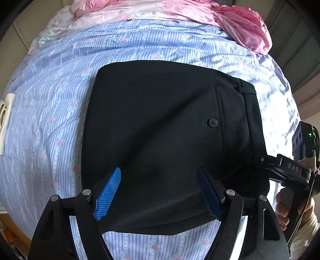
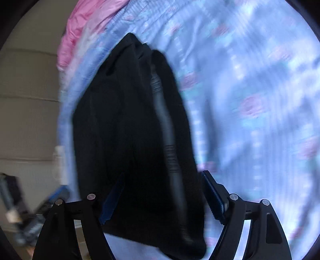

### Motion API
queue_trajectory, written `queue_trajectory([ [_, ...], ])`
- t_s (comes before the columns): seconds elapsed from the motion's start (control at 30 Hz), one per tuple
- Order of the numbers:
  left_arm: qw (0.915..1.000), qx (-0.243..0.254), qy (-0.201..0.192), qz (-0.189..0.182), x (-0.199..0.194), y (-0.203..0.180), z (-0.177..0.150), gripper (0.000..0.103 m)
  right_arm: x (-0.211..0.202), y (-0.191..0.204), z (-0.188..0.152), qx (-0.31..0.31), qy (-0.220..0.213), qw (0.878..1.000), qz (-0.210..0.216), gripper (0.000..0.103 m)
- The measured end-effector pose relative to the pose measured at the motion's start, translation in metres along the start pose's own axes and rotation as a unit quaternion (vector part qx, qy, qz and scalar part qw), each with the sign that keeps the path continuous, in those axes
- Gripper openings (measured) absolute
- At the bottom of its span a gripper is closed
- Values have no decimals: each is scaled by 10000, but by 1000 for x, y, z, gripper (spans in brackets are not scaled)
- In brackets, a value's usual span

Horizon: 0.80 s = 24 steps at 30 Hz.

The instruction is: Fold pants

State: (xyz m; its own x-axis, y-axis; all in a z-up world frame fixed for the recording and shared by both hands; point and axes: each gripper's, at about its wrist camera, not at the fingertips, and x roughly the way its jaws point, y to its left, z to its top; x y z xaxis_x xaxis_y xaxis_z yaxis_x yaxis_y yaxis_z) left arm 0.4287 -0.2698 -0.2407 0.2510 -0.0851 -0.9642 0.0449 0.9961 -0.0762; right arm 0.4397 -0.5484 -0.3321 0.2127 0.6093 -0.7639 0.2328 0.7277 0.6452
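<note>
Black pants lie folded in a compact rectangle on the blue striped floral bedsheet, waistband and a buttoned back pocket to the right. My left gripper is open just above the near edge of the pants, holding nothing. My right gripper shows at the right edge of the left wrist view, beside the waistband end. In the blurred right wrist view the pants fill the middle and the right gripper is open with its blue pads either side of the fabric.
A pink satin quilt is bunched along the far edge of the bed. A cream cloth lies at the bed's left edge. Beige wall panels stand beyond the bed.
</note>
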Motion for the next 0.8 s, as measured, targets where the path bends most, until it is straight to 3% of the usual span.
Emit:
queue_trajectory([
  [0.17, 10000, -49, 49, 11, 4, 4, 0, 78, 11, 4, 2, 57, 171, 9995, 276, 83],
  [0.27, 10000, -15, 64, 49, 8, 6, -1, 78, 15, -3, 6, 76, 315, 9974, 649, 83],
  [0.37, 9999, 26, 83, 117, 13, 9, -1, 78, 30, -19, 16, 578, 369, 9934, 916, 83],
  [0.53, 9997, -197, 71, 113, 16, 25, -2, 78, 38, -11, 21, 1040, 235, 9921, 662, 83],
  [0.6, 9994, -314, 56, 135, 15, 36, -1, 78, 35, 4, 16, 793, 54, 9960, 413, 69],
  [0.63, 9992, -349, 41, 167, 14, 41, -1, 78, 36, 12, 15, 631, 33, 9976, 278, 52],
  [0.8, 9984, -522, -123, 192, 5, 79, 0, 78, 27, 48, 11, 341, -196, 9989, -267, 34],
])
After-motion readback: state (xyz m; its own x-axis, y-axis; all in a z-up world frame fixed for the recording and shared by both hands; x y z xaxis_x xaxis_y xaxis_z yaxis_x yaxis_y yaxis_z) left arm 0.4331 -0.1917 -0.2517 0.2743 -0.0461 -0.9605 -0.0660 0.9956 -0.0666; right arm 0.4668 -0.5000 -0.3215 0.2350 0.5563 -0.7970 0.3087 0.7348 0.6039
